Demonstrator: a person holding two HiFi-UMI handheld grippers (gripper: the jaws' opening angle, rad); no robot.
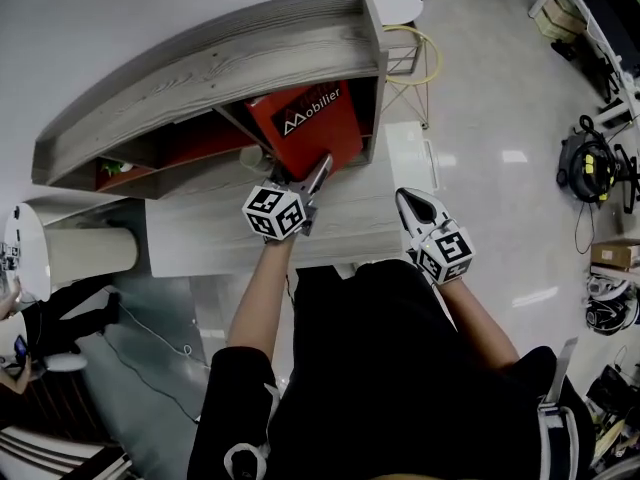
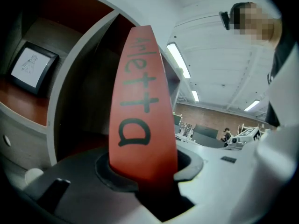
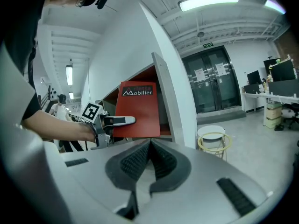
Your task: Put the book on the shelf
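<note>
A red book [image 1: 310, 123] printed "Mobilier" stands upright, partly inside the right compartment of the grey wooden shelf [image 1: 200, 68]. My left gripper [image 1: 318, 168] is shut on the book's near edge. In the left gripper view the red spine [image 2: 140, 115] fills the gap between the jaws, and the dark compartment lies beyond it. In the right gripper view the book [image 3: 138, 108] and the left gripper [image 3: 122, 121] show beside the shelf's side wall [image 3: 163, 92]. My right gripper [image 1: 405, 196] hangs to the right of the book, shut and holding nothing [image 3: 149, 146].
The shelf stands on a pale wooden table [image 1: 200, 228]. A framed picture [image 2: 32, 66] leans in the compartment to the left. A white round stool with a yellow ring [image 1: 410, 38] [image 3: 212, 136] stands past the shelf's right end. Gear lies on the floor at right [image 1: 590, 163].
</note>
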